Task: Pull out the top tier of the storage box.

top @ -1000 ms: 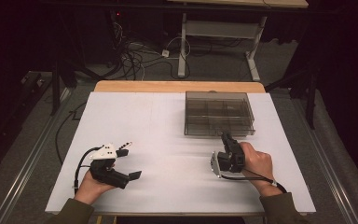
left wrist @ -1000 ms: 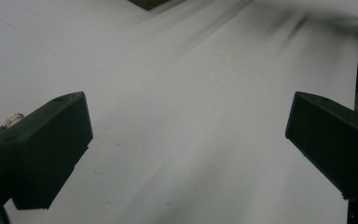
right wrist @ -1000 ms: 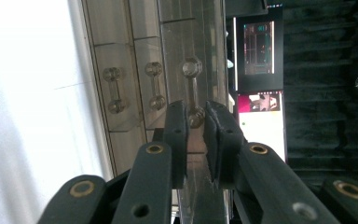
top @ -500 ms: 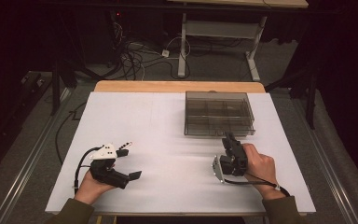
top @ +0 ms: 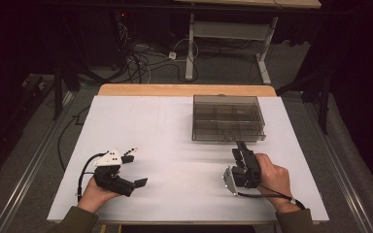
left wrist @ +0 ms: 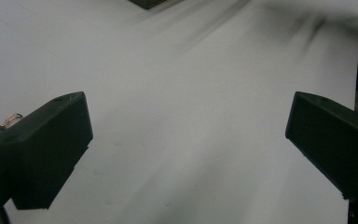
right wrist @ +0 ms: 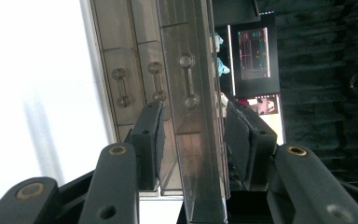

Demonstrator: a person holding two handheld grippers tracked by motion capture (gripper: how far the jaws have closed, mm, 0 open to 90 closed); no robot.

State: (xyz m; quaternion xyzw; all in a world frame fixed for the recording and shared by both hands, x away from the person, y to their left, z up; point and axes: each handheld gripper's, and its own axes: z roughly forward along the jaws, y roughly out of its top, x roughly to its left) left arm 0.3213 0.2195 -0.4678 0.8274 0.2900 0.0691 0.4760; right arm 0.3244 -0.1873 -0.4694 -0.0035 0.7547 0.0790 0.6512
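Near edge, 7 o'clock: left gripper (top: 126,170) idle on white table (top: 165,141), jaws wide apart, empty.
Near edge, 5 o'clock: right gripper (top: 240,148) nearer, jaws parted astride the box's front wall, not clamped.
Beyond, 12 o'clock of right gripper: clear compartment box (top: 228,118), long axis running 9-to-3.

High view above the near edge of the table (top: 141,126), facing forward and down, left gripper view low over the table, right gripper view close against the box (right wrist: 193,107), shared with the high view
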